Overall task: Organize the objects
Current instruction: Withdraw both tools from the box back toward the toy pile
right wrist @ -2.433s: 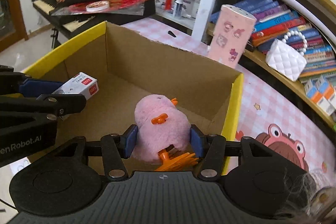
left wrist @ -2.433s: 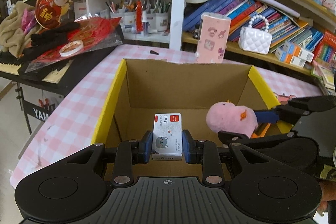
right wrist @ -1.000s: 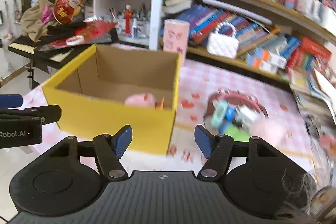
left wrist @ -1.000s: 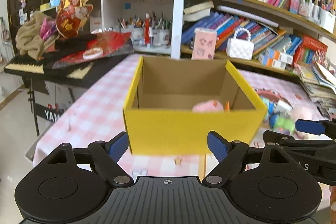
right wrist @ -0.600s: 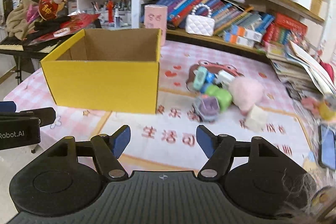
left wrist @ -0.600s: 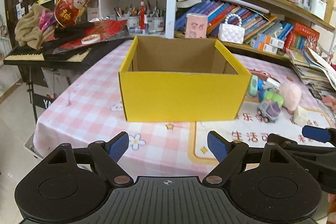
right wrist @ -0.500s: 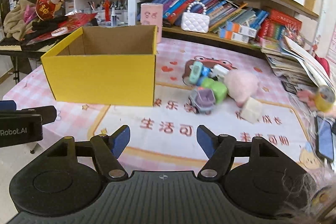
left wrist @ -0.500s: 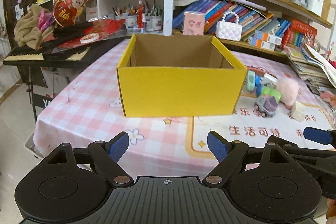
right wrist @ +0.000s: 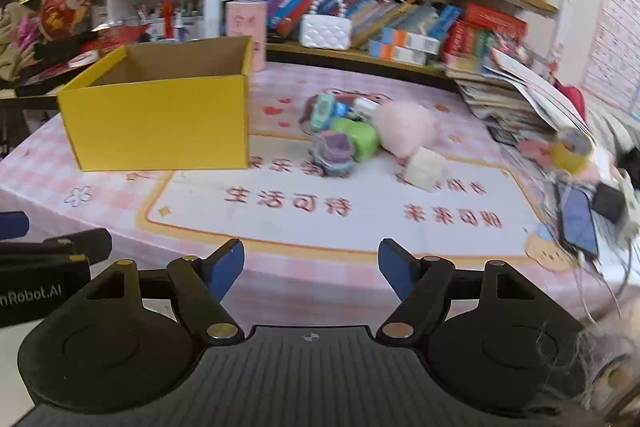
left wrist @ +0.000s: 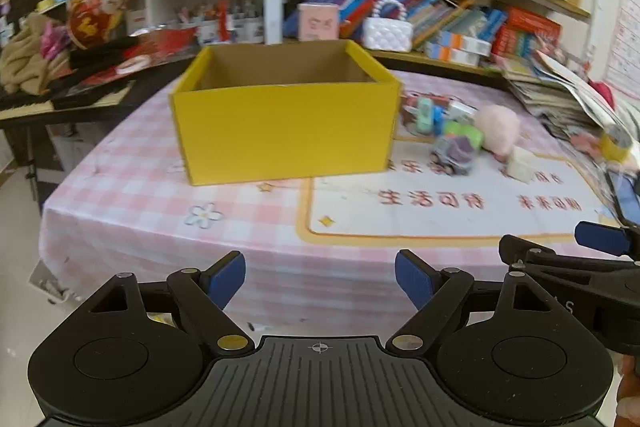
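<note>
Both the left gripper [left wrist: 320, 277] and right gripper [right wrist: 311, 267] hang open and empty. Mid-frame, right of the yellow box [right wrist: 160, 119], the pink plush toy [right wrist: 406, 131] looks soft and light; pinch its round body.

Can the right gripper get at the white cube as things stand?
Probably yes: right gripper is open and empty, and the white cube sits at the pile's near edge with bare mat in front.
</note>
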The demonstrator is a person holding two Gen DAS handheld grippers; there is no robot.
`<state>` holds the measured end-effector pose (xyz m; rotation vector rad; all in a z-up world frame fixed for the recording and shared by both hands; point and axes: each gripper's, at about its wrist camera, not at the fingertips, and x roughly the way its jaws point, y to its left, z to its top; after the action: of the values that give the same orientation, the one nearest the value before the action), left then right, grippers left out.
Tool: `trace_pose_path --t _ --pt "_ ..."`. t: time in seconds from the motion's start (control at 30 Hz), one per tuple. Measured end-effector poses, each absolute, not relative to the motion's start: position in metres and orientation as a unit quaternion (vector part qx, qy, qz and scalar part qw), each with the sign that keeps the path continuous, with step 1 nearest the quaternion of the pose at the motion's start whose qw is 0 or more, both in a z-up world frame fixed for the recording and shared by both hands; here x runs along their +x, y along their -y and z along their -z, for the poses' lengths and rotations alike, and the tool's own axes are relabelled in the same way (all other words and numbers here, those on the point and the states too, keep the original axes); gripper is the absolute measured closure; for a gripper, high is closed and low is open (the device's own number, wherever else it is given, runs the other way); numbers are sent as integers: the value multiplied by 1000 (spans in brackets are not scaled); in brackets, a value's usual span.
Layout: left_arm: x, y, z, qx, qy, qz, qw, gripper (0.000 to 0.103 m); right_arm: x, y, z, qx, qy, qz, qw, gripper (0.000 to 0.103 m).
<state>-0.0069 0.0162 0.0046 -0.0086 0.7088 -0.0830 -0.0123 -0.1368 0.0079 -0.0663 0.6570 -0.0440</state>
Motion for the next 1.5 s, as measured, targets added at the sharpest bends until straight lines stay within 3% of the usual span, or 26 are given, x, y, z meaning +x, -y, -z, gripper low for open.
trace_pose_path --t 0.73,1.5 --pt "11 57 6 26 -368 157 916 18 -32 208 1 10 -349 132 928 26" --pt "80 117 12 11 -384 119 916 18 50 275 8 8 -372 95 923 24"
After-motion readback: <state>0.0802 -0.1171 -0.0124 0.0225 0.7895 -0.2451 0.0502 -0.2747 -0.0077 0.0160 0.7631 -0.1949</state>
